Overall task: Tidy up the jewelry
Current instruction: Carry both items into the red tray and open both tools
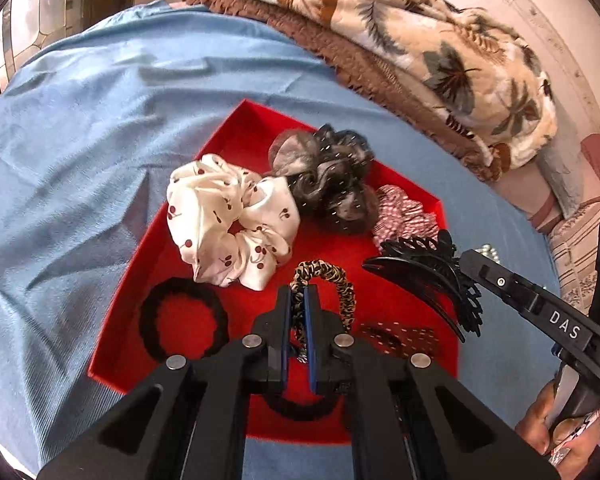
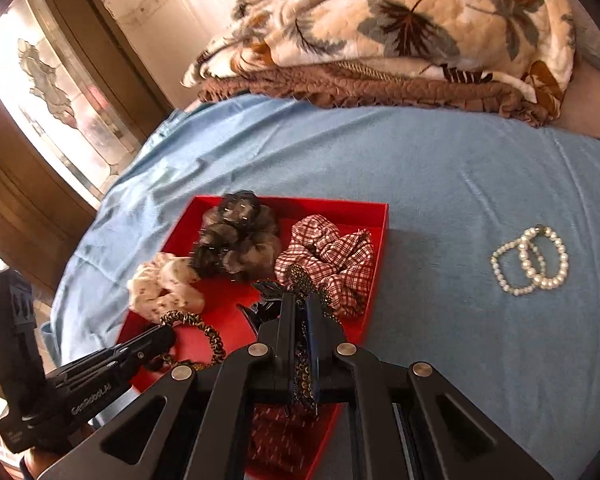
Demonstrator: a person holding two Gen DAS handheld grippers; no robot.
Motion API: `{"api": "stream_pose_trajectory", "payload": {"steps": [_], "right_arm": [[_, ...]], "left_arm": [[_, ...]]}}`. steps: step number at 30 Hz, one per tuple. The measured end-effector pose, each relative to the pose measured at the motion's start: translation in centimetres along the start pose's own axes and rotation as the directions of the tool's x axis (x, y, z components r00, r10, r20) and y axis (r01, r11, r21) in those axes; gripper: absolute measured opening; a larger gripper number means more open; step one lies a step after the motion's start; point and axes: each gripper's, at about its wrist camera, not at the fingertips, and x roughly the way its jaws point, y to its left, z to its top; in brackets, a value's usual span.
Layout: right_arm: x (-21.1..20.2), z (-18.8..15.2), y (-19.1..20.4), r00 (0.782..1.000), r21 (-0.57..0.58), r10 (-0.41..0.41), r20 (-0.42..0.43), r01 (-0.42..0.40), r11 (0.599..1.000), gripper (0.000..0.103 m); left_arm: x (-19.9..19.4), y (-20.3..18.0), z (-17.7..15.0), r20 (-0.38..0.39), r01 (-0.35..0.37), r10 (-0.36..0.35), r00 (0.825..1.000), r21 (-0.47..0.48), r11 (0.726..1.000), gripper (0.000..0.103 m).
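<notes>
Left gripper (image 1: pixel 299 296) pinches the leopard hair tie (image 1: pixel 326 280) over the red tray (image 1: pixel 112 344); right gripper (image 2: pixel 300 304) clamps a black claw clip (image 2: pixel 268 308) above the tray's near side. Ahead of both tools, scrunchies are already in: white (image 1: pixel 228 224), grey (image 1: pixel 324 176), plaid (image 2: pixel 332 256). Still out, I'd say: the pearl bracelets (image 2: pixel 532 260) on the blue sheet (image 2: pixel 460 184), well right of the right gripper.
</notes>
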Motion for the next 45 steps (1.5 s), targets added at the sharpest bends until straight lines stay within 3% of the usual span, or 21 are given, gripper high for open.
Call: {"api": "stream_pose_trajectory", "payload": {"steps": [5, 10, 12, 14, 15, 19, 25, 34, 38, 41, 45], "right_arm": [[1.4, -0.1, -0.2, 1.0, -0.011, -0.014, -0.019, 0.014, 1.0, 0.007], [0.8, 0.0, -0.1, 1.0, -0.026, -0.016, -0.013, 0.016, 1.0, 0.01], [0.3, 0.0, 0.1, 1.0, -0.036, -0.02, -0.002, 0.02, 0.999, 0.019], [-0.3, 0.0, 0.2, 1.0, -0.038, -0.017, 0.006, 0.017, 0.999, 0.038], [-0.6, 0.0, 0.3, 1.0, -0.04, -0.018, 0.011, 0.019, 0.999, 0.04], [-1.5, -0.1, 1.0, 1.0, -0.064, -0.017, 0.022, 0.019, 0.998, 0.04], [-1.1, 1.0, 3.2, 1.0, -0.143, -0.022, 0.015, 0.024, 0.989, 0.04], [8.4, 4.8, 6.2, 0.988, -0.171, -0.088, -0.128, 0.066, 0.983, 0.039], [11.3, 6.1, 8.0, 0.988, -0.144, -0.028, -0.151, 0.006, 0.99, 0.039], [10.5, 6.3, 9.4, 0.993, -0.165, -0.033, -0.111, 0.014, 0.986, 0.039], [6.3, 5.4, 9.1, 0.998, -0.181, -0.04, -0.05, 0.031, 0.983, 0.039]], "left_arm": [[1.0, 0.1, 0.1, -0.009, -0.023, 0.024, 1.0, 0.001, 1.0, 0.006], [0.3, 0.1, 0.0, 0.008, -0.012, 0.012, 1.0, -0.005, 1.0, 0.016], [-0.4, -0.1, -0.1, 0.025, -0.006, 0.006, 1.0, -0.003, 1.0, 0.027], [-1.3, -0.2, -0.2, 0.041, 0.004, -0.004, 0.999, -0.004, 1.0, 0.036], [-1.8, -0.3, -0.3, 0.048, 0.008, -0.007, 0.999, -0.004, 1.0, 0.036], [-4.3, 0.1, -1.1, 0.081, 0.023, -0.022, 0.996, -0.006, 1.0, 0.039], [-7.0, 2.4, -2.2, 0.14, -0.027, 0.037, 0.99, -0.067, 0.997, 0.043], [-8.4, 4.9, -3.9, 0.165, -0.069, 0.081, 0.983, -0.078, 0.995, 0.043], [-8.4, 5.7, -4.2, 0.159, -0.082, 0.095, 0.983, -0.083, 0.993, 0.043], [-8.5, 6.3, -4.2, 0.159, -0.086, 0.101, 0.982, -0.1, 0.991, 0.043], [-9.0, 6.1, -4.3, 0.166, -0.084, 0.101, 0.981, -0.109, 0.991, 0.043]]}}
